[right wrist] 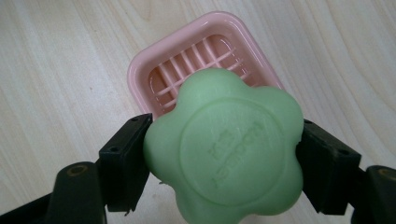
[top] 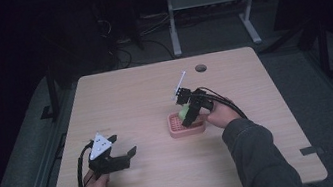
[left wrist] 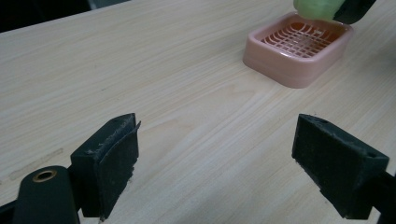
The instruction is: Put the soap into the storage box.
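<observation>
Above the pink soap dish (right wrist: 140, 74), we hold a green flower-shaped soap (right wrist: 224, 149) in the right gripper (right wrist: 224, 163), its two black fingers (right wrist: 126, 163) pressed against opposite sides of the bar. In the high view the soap (top: 185, 112) hangs just over the dish (top: 176, 131), which sits near the middle of the tabletop (top: 130, 99); it does not look to be resting on the grid yet. The left gripper view shows the same thing from the side: the green bar (left wrist: 317, 7) sits clear of the rim of the dish (left wrist: 289, 70).

We judge the soap to be a small, fairly light, solid piece, stiff enough to keep its shape under the squeeze, yet waxy and smooth, so it may slip if the grip slackens or twists. Its lobed edge helps: the fingers seem to seat between the petals on either side, and that is where we would keep hold, across the widest part, with the stamped face left free. A harder pinch could dent the edge or mar the lettering, so we think a moderate, even grip suits it best. The dish looks like thin, light plastic, and it may slide on the wood if the bar is pushed down at an angle.

Our left gripper (top: 122, 153) rests low at the near left of the tabletop, well apart from the dish, its fingers (left wrist: 109, 158) spread wide with nothing between them.
</observation>
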Motion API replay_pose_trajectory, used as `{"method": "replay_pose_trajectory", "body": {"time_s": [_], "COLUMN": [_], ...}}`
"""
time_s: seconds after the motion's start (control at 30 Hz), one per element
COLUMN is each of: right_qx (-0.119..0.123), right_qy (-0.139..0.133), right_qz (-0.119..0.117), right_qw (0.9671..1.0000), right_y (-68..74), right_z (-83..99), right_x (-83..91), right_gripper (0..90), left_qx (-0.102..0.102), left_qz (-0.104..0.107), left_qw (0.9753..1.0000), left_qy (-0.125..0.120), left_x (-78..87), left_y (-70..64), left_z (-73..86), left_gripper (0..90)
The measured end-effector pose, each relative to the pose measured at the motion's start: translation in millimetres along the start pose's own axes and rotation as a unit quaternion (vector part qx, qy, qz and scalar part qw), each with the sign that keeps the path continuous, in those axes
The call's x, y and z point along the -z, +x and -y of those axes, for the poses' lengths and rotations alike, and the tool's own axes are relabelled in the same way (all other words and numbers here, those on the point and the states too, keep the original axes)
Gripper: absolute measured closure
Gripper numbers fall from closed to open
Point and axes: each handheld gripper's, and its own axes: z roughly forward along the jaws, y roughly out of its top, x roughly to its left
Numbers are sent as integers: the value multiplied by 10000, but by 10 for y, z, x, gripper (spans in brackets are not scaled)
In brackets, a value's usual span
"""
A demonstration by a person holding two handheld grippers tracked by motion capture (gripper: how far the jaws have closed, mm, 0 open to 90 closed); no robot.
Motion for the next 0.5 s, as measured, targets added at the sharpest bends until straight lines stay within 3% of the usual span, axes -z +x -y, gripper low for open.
{"method": "replay_pose_trajectory", "body": {"time_s": [0.5], "right_qx": [-27], "right_qy": [132], "right_qz": [-63], "right_qw": [9999], "right_y": [-8], "right_z": [-62], "right_x": [-130], "right_gripper": [262], "left_qx": [-24], "left_qz": [-3], "left_qw": [10000], "left_qy": [23], "left_x": [4], "left_y": [4], "left_z": [-1], "left_gripper": [143]}}
